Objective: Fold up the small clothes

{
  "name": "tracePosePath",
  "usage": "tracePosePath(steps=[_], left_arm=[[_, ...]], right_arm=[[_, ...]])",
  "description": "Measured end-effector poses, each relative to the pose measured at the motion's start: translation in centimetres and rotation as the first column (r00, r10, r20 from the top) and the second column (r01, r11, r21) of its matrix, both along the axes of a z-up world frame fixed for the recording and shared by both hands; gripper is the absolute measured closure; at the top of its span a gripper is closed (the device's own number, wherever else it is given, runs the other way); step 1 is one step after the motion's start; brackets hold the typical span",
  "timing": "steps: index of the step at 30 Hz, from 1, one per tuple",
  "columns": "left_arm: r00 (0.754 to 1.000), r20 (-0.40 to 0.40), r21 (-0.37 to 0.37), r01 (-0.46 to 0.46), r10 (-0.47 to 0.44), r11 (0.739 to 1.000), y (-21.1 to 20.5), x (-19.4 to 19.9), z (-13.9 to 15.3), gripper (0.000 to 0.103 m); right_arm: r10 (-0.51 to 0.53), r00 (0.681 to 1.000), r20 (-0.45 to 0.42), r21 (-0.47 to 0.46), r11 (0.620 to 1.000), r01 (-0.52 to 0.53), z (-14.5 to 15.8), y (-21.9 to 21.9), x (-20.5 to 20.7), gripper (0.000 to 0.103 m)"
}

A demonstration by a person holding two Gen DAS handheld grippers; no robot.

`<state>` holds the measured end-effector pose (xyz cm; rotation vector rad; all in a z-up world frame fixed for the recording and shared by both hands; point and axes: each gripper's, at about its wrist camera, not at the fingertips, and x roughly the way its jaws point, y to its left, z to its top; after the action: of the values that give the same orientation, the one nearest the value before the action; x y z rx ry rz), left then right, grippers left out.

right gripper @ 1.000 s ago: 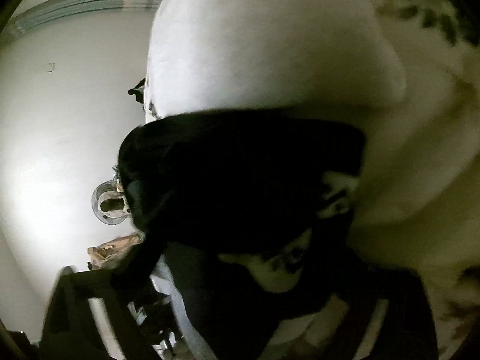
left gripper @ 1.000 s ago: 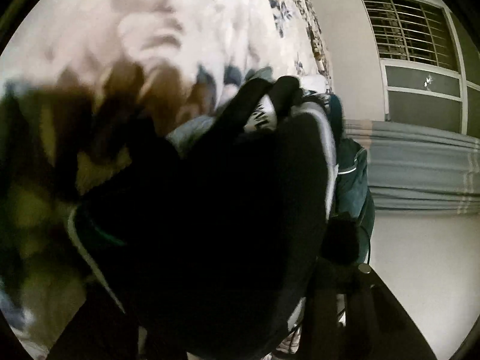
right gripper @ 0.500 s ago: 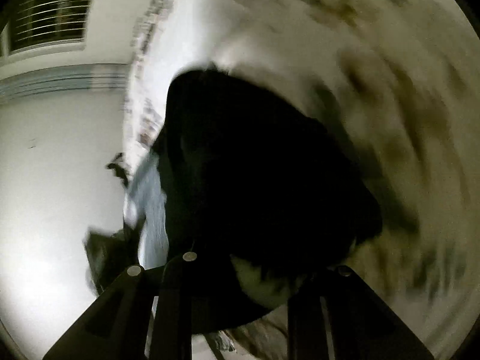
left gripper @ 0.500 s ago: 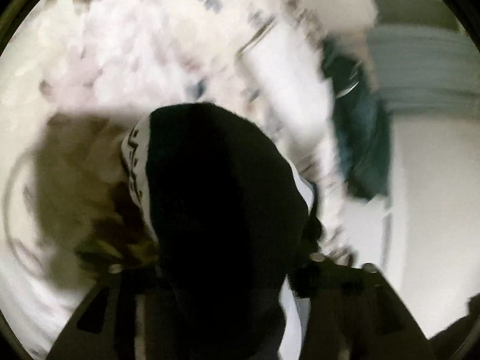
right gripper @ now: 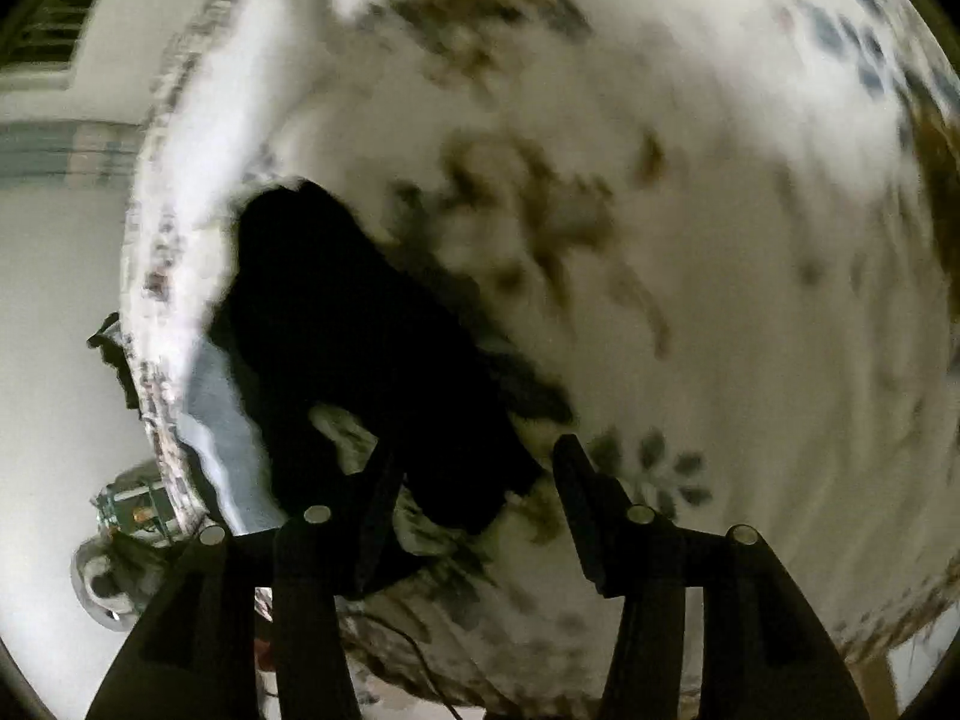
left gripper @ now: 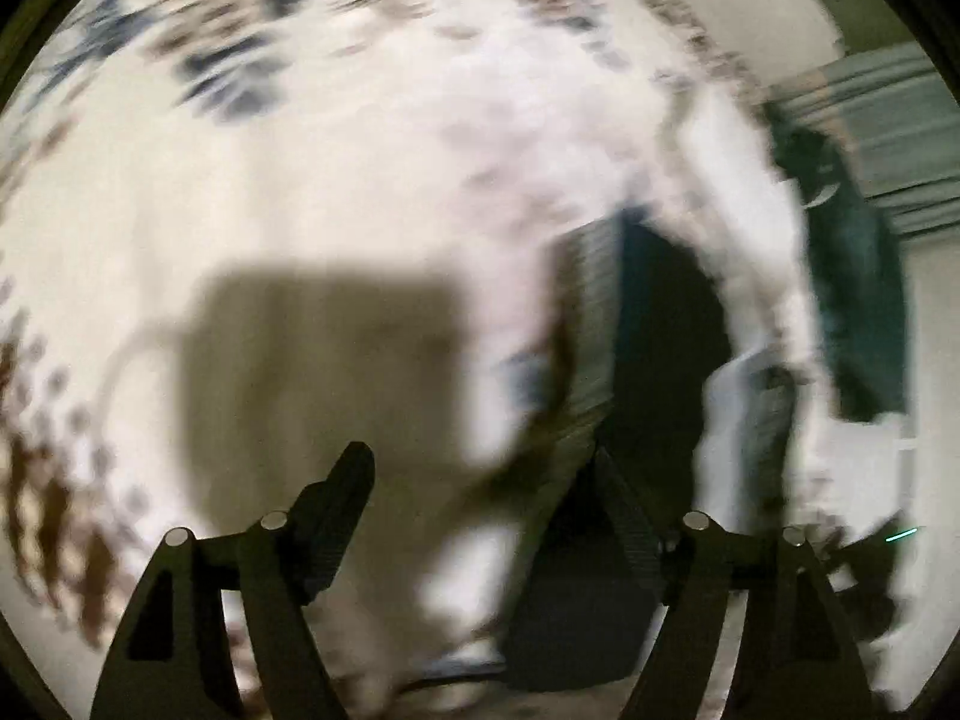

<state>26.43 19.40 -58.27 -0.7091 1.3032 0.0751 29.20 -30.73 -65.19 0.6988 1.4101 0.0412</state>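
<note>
Nearest the lens, the left claw (left gripper: 480, 498) stands spread, its black ribbed plastic fingers (left gripper: 336, 504) wide apart with nothing between them; half a second ago a dark garment filled that gap. The right claw (right gripper: 474, 480) is likewise spread, and the small black soft-fabric garment (right gripper: 360, 348) lies in a crumpled, elongated heap just ahead, its near end between the fingers but ungripped, where before it hung from them. In the left view the same garment (left gripper: 660, 348) rests to the right, a pale ribbed band (left gripper: 591, 324) along its edge. Under it spreads the white floral-print bedsheet (right gripper: 690, 228), blurred by motion. Beyond the bed edge hangs a dark teal cloth (left gripper: 858, 300).
</note>
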Motion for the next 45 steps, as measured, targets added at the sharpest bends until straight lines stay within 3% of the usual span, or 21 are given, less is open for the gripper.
tracePosePath(steps=[1, 4, 6, 9, 12, 14, 16, 21, 22, 25, 27, 28, 29, 32, 35, 38, 40, 41, 42, 43, 45], left_arm=[[1.0, -0.024, 0.012, 0.0, 0.0, 1.0, -0.1, -1.0, -1.5, 0.029], [1.0, 0.018, 0.065, 0.014, -0.015, 0.998, -1.4, -1.7, -3.0, 0.029], [0.999, 0.003, 0.093, 0.034, -0.034, 0.995, -2.3, -0.8, -3.1, 0.014], [0.998, -0.025, 0.124, 0.055, -0.053, 0.991, -3.5, 0.4, -3.6, 0.003], [0.998, -0.031, 0.138, 0.05, -0.046, 0.989, -4.0, 1.3, -4.2, 0.0], [0.999, -0.027, 0.141, 0.037, -0.034, 0.989, -4.1, 1.3, -4.2, 0.0], [0.999, -0.019, 0.15, 0.028, -0.026, 0.988, -4.3, 1.3, -4.2, 0.0], [0.999, -0.033, 0.131, 0.041, -0.037, 0.991, -4.1, 0.6, -4.0, 0.0], [0.999, -0.039, 0.119, 0.032, -0.028, 0.992, -3.6, -0.1, -3.6, 0.0], [0.998, -0.01, 0.063, -0.058, 0.059, 0.996, -2.2, -0.6, -1.5, 0.0], [0.99, 0.056, 0.016, -0.127, 0.126, 0.992, -1.5, -0.8, 0.1, 0.0], [0.985, 0.091, -0.008, -0.146, 0.147, 0.989, -1.2, -0.6, 0.9, 0.0], [0.981, 0.117, -0.025, -0.154, 0.156, 0.988, -1.1, 0.0, 1.4, 0.0], [0.978, 0.154, -0.052, -0.134, 0.14, 0.99, -1.7, 2.7, 1.3, 0.0], [0.981, 0.163, -0.08, -0.094, 0.106, 0.992, -2.6, 5.9, 0.2, 0.0], [0.982, 0.163, -0.13, -0.071, 0.092, 0.989, -3.2, 8.9, -1.7, 0.001], [0.976, 0.189, -0.151, -0.079, 0.107, 0.985, -3.3, 10.0, -2.1, 0.018], [0.975, 0.197, -0.154, -0.076, 0.106, 0.985, -3.5, 10.3, -1.9, 0.057], [0.975, 0.199, -0.154, -0.072, 0.103, 0.985, -3.6, 10.7, -1.9, 0.079], [0.972, 0.204, -0.167, -0.08, 0.114, 0.983, -3.5, 10.7, -1.7, 0.079], [0.962, 0.232, -0.183, -0.103, 0.145, 0.978, -3.1, 10.4, -0.9, 0.082]], right_arm=[[0.044, 0.999, 0.032, -0.011, 0.999, -0.044, 0.5, 0.2, 0.2, 0.037], [0.242, 0.966, 0.095, -0.015, 0.97, -0.241, 0.3, 7.3, 5.1, 0.036], [0.367, 0.928, 0.065, -0.064, 0.93, -0.363, -0.8, 10.6, 7.4, 0.037], [0.253, 0.967, 0.023, -0.121, 0.961, -0.248, -2.2, 7.0, 9.2, 0.045], [0.099, 0.994, -0.055, -0.164, 0.981, -0.107, -3.6, 2.5, 9.9, 0.045], [0.064, 0.992, -0.11, -0.133, 0.988, -0.078, -4.6, 0.0, 10.1, 0.045], [0.039, 0.995, -0.096, -0.087, 0.995, -0.047, -4.2, -1.6, 10.3, 0.045], [0.161, 0.985, 0.054, 0.051, 0.985, -0.164, -1.4, 1.4, 13.2, 0.044], [0.222, 0.972, 0.075, 0.081, 0.97, -0.228, -1.2, 3.0, 14.0, 0.037], [0.383, 0.923, 0.049, 0.144, 0.911, -0.386, -3.0, 8.4, 15.3, 0.031], [0.437, 0.899, -0.018, 0.07, 0.898, -0.435, -5.0, 9.2, 15.7, 0.038], [0.426, 0.904, -0.04, 0.011, 0.905, -0.426, -5.3, 8.7, 15.7, 0.05], [0.39, 0.918, -0.074, -0.04, 0.918, -0.394, -6.1, 7.5, 15.9, 0.05], [0.27, 0.956, -0.111, 0.029, 0.963, -0.269, -7.1, 3.9, 16.0, 0.05], [0.269, 0.963, -0.002, 0.096, 0.959, -0.268, -5.3, 3.6, 16.0, 0.05], [0.329, 0.942, 0.062, 0.1, 0.937, -0.334, -4.2, 5.3, 17.1, 0.036], [0.371, 0.928, 0.034, 0.106, 0.922, -0.373, -5.4, 6.9, 18.4, 0.035], [0.378, 0.926, 0.022, 0.115, 0.919, -0.378, -6.0, 7.3, 18.9, 0.036], [0.375, 0.926, 0.031, 0.112, 0.92, -0.376, -6.1, 7.5, 19.1, 0.061], [0.368, 0.929, 0.038, 0.108, 0.923, -0.37, -6.0, 7.4, 19.3, 0.089], [0.327, 0.942, 0.079, 0.113, 0.936, -0.334, -4.9, 7.4, 19.7, 0.089]])
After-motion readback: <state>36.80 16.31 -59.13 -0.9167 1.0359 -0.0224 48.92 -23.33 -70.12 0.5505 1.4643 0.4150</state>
